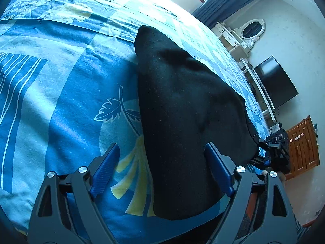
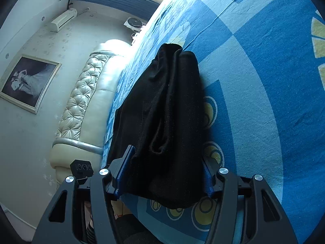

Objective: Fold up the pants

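Black pants (image 1: 182, 109) lie folded in a long strip on the blue patterned bedsheet (image 1: 61, 85). My left gripper (image 1: 162, 154) is open above their near end; the left pad (image 1: 107, 162) is over bare sheet and the right pad (image 1: 215, 162) is over the cloth. In the right wrist view the pants (image 2: 166, 118) stretch away from me with loose folds along the top. My right gripper (image 2: 167, 170) stands open with the near end of the pants filling the gap between its fingers; the cloth rests on the sheet (image 2: 264, 101). The right gripper's body (image 1: 278, 148) shows at the pants' right corner.
A padded cream headboard (image 2: 85, 109) runs along the bed's left side, with a framed picture (image 2: 28, 83) on the wall. To the right of the bed are a dark TV screen (image 1: 276, 81), a white dresser with an oval mirror (image 1: 251, 28) and a wooden cabinet (image 1: 302, 142).
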### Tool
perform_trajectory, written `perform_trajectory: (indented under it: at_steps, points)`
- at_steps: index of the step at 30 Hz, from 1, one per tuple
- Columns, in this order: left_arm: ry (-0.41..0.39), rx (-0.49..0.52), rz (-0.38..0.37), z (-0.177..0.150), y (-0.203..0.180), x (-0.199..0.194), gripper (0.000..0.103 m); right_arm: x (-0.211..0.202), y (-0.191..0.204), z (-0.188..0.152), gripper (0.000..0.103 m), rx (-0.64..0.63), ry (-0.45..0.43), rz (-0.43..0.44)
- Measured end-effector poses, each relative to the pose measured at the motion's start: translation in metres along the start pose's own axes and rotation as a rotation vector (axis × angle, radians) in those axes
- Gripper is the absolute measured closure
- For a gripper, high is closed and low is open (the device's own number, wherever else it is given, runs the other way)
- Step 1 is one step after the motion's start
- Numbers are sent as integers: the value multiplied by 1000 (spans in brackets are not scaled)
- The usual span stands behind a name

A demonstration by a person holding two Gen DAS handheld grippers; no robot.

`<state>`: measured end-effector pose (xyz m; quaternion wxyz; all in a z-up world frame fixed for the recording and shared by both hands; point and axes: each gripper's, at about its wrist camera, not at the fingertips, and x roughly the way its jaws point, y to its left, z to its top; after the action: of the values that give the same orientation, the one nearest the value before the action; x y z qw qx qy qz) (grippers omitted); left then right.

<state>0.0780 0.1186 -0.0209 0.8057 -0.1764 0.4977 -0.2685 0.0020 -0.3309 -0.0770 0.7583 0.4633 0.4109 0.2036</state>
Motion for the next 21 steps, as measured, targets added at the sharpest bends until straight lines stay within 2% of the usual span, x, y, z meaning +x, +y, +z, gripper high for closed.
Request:
perform_trajectory:
  at_steps: [7,13,17,21]
  points:
    - [-8,-6,43,-12,-9,-6,16,-5,4,-12,41,1,2,-7]
    - [-6,-23,103,-23,-22,-19,15,-12,15,-30,33,-45,18,-70]
    - [-20,35,186,-35,-43,-31,15,-15,27,-48,25,-104,28,-137]
    - [-44,88,271,-48,-67,-39,14,-16,37,-63,22,-160,36,-218]
